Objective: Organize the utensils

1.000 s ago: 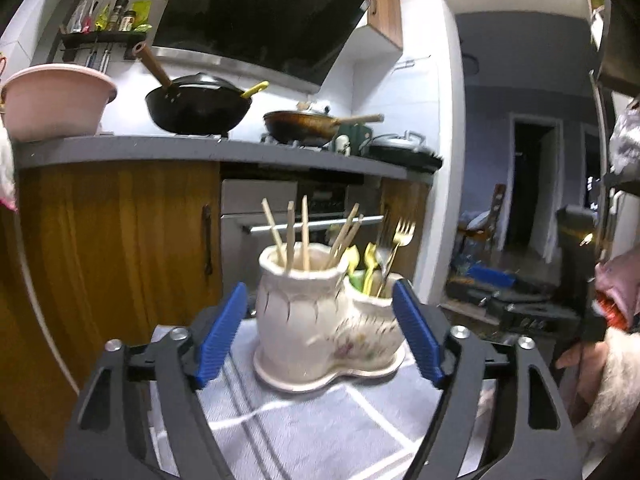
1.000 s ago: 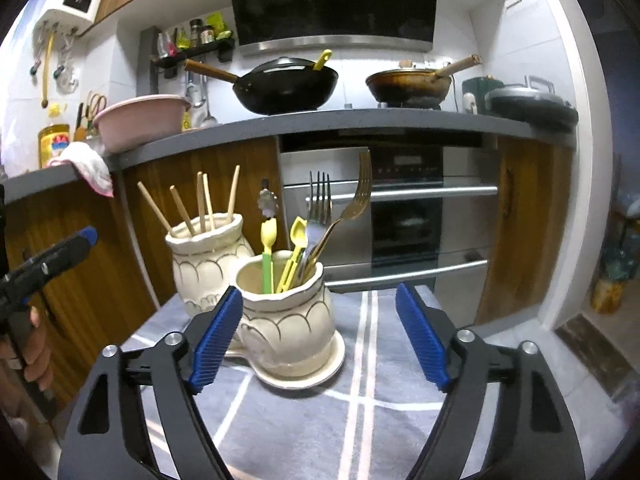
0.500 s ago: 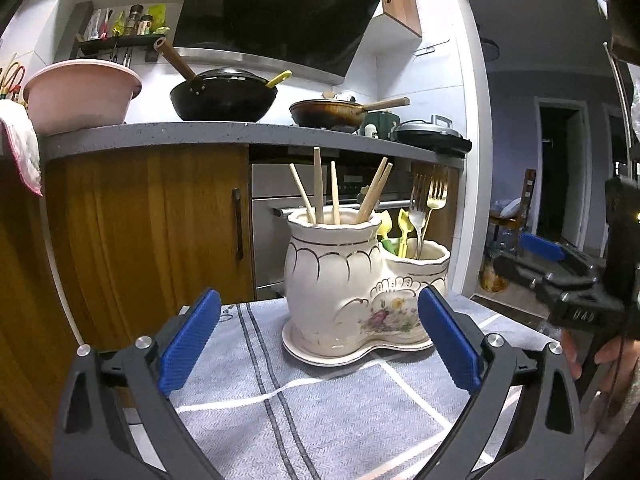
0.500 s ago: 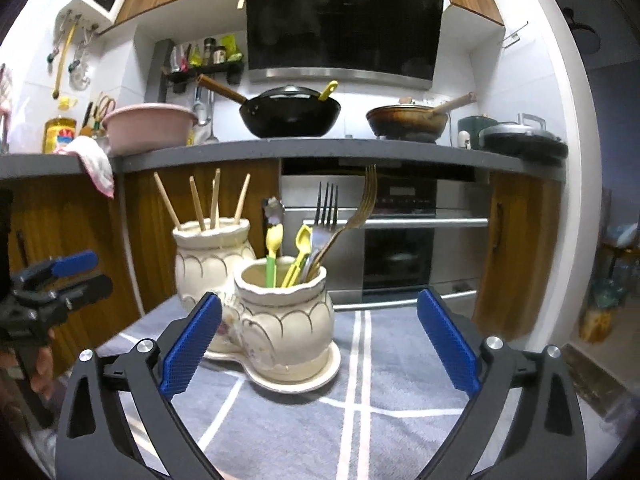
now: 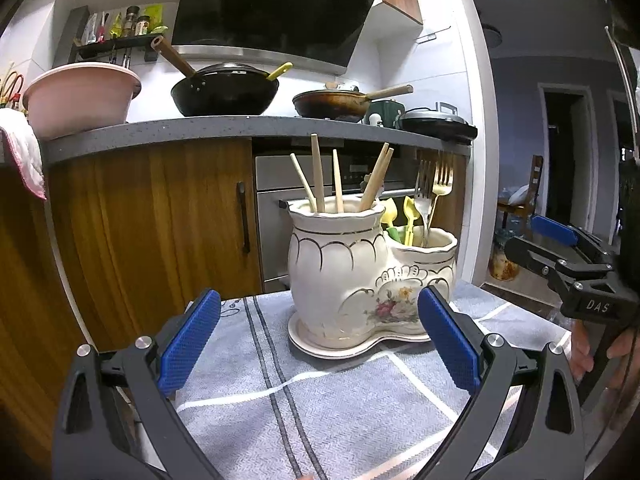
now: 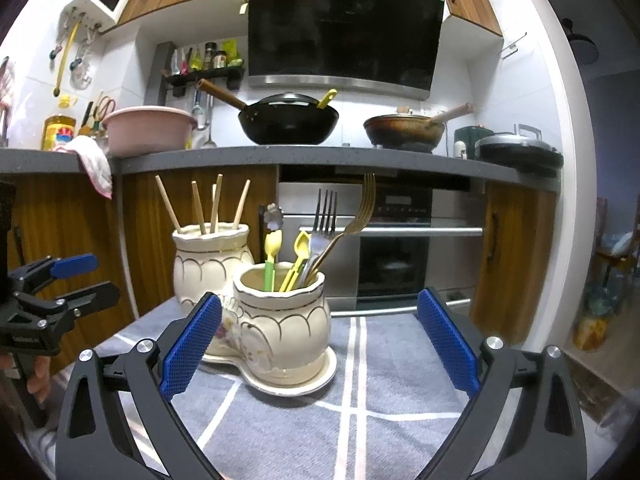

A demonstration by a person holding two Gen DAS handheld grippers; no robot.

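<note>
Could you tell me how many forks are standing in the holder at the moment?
2: a silver fork and a gold fork, both in the shorter pot beside yellow utensils; others may be hidden.

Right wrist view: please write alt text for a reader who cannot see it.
A cream two-pot utensil holder stands on a grey striped cloth: chopsticks in the far pot, forks and yellow spoons in the near one. The open, empty right claw frames it; kitchen counter behind.
</note>
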